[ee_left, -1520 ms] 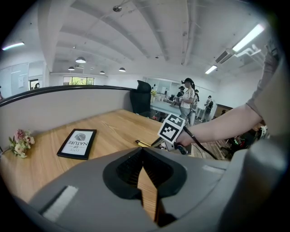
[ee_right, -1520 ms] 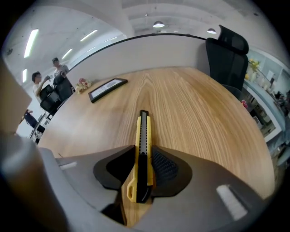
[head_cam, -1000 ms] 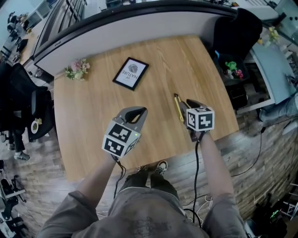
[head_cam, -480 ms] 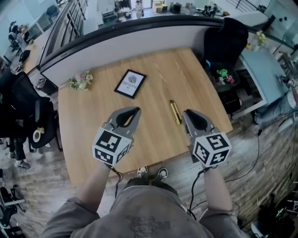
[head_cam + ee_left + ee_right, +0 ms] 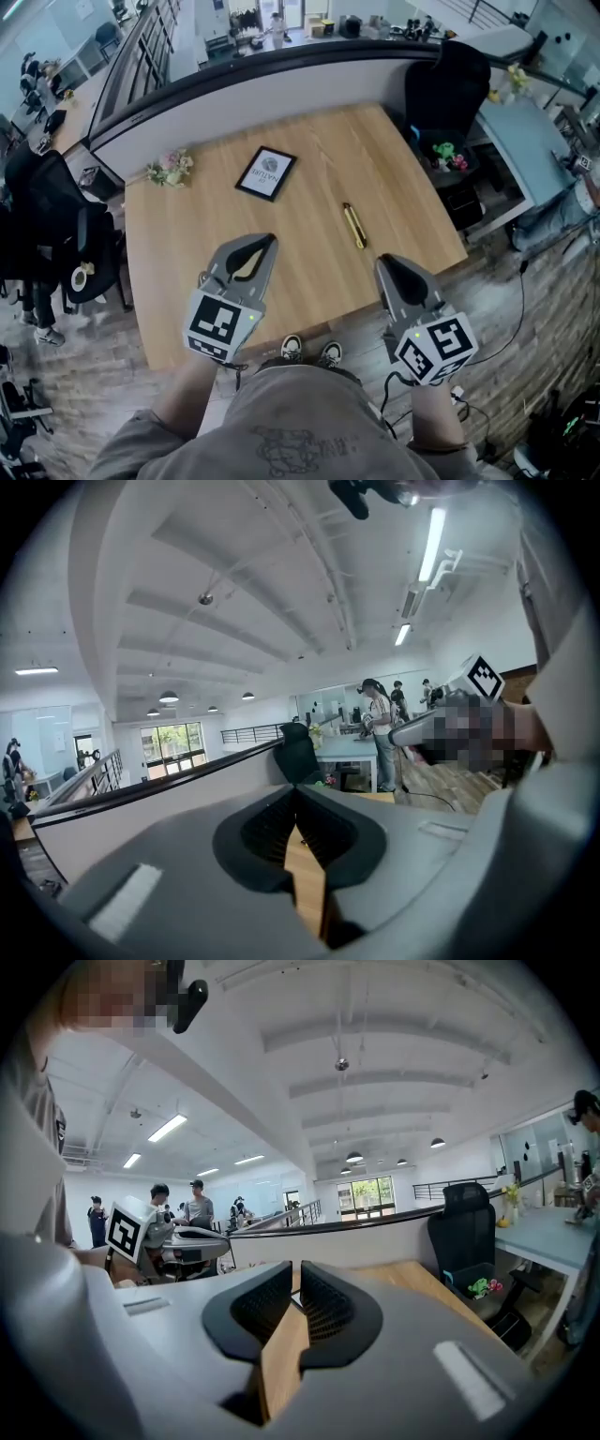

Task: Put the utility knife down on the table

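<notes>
Right claw [image 5: 387, 262] withdrawn, utility knife [image 5: 353, 226] lying beyond

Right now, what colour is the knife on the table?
The knife is yellow with a dark edge. The head view shows it best.

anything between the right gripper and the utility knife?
Nothing visible. The utility knife lies flat on the table. Only bare wood separates it from the right gripper, which is empty and near the table's front edge.
</notes>
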`<state>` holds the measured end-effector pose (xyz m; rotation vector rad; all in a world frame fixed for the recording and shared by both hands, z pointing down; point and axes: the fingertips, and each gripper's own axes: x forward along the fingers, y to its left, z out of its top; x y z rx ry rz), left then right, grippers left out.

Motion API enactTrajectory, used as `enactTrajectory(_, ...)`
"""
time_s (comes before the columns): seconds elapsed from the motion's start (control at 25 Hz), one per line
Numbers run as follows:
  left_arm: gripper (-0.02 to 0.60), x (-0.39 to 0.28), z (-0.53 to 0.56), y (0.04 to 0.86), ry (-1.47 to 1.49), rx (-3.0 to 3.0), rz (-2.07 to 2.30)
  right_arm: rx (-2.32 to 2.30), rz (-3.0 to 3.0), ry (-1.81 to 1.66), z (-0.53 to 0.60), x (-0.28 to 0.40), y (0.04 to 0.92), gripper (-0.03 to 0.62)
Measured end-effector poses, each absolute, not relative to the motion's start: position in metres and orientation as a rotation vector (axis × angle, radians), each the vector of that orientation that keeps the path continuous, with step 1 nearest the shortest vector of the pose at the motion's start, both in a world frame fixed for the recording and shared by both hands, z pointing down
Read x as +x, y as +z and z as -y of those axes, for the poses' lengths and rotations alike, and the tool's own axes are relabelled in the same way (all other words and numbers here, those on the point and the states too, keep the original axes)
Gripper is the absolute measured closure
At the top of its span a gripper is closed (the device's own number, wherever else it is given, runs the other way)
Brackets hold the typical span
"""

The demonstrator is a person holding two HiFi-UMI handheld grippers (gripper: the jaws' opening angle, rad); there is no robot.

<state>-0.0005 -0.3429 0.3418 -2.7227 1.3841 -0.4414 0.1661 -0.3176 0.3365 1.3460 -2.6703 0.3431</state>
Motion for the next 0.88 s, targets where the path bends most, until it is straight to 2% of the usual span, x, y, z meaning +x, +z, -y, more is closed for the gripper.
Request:
enactTrajectory(0.28, 0.583, 0.005, 0.313, 0.361, -0.456, -2.811, -1.349, 1.362, 2.655, 0.368, 0.289, 0.168, 0.344, 0.556)
enactTrajectory(0.44, 0.583, 0.002, 0.316, 0.354, -0.362, -2.884, -1.367, 1.346, 2.642, 0.332, 0.286, 0.161, 0.348, 0.556)
enactTrajectory(0.88, 0.583, 0.001, 0.318, 0.350, -0.378, -2.836, -1.349, 1.336, 2.676, 0.361, 0.289, 0.149, 0.347, 0.556)
